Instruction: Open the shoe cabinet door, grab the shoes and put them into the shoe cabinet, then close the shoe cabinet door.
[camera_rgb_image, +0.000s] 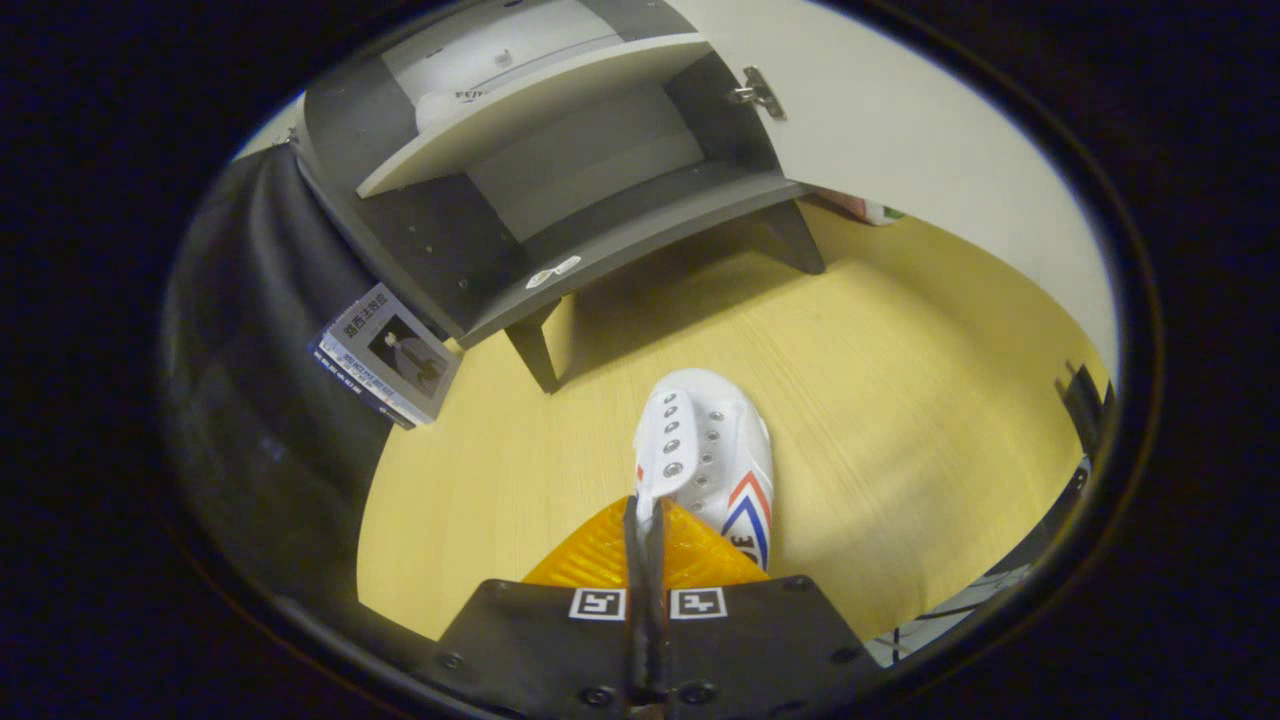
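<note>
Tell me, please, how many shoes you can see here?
1. A white shoe hangs pinched by its upper edge in the tool, above the yellow floor before the open cabinet. Others may be hidden.

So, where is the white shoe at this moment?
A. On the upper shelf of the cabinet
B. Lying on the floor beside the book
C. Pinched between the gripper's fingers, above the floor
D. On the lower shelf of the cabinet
C: the gripper has its orange fingers closed on the white shoe, in front of the shoe cabinet, whose door stands open.
</note>
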